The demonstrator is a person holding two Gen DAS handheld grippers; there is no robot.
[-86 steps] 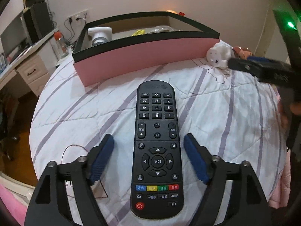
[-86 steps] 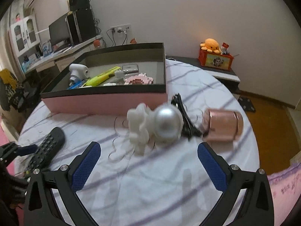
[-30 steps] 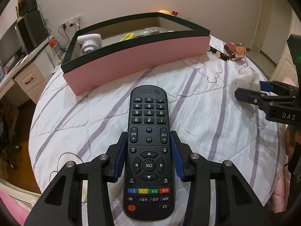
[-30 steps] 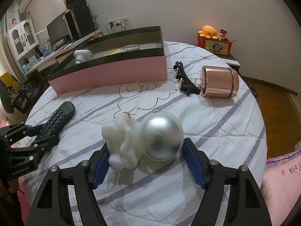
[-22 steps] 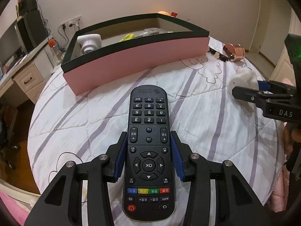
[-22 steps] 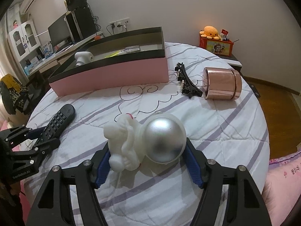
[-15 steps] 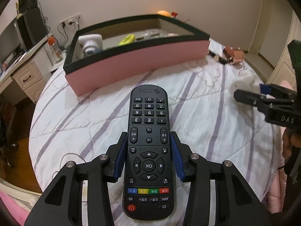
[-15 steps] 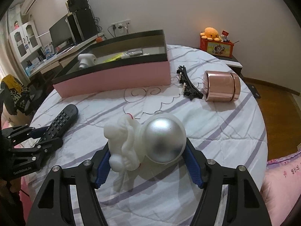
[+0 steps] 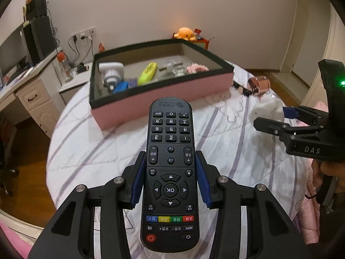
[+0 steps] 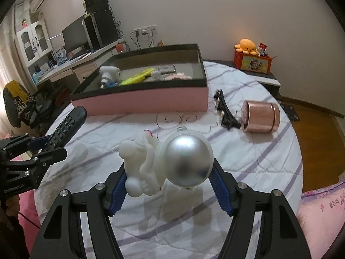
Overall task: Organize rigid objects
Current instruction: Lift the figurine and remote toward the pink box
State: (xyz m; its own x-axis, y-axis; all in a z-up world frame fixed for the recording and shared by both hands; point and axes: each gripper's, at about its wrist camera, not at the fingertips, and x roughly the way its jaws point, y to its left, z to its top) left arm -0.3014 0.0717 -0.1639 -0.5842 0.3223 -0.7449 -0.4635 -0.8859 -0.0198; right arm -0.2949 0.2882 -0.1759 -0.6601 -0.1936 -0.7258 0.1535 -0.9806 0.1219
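**Both grabs done, both items off the bed**

Left jaws [image 9: 170,181] clenched on the black slab remote control [image 9: 170,168]; right jaws [image 10: 168,183] clamped on the white astronaut figurine with silver dome helmet [image 10: 168,159]. Both have risen clear of the striped quilt [image 10: 258,161] since a second ago. Pink black-rimmed box [image 9: 163,90] at 12 o'clock: carry and drop next.

This is a bedroom in a home. A round bed [image 10: 248,168] takes up the middle, covered with a white quilt with purple stripes, and a pink pillow [image 10: 321,207] lies at its edge. Along the wall stands a desk [image 10: 71,64] with a monitor [image 10: 74,33] and a computer tower [image 10: 101,29]; a white cabinet [image 10: 32,41] stands beside it. An orange plush octopus [image 10: 246,45] sits on a low bedside shelf, above wooden flooring [image 10: 319,116].
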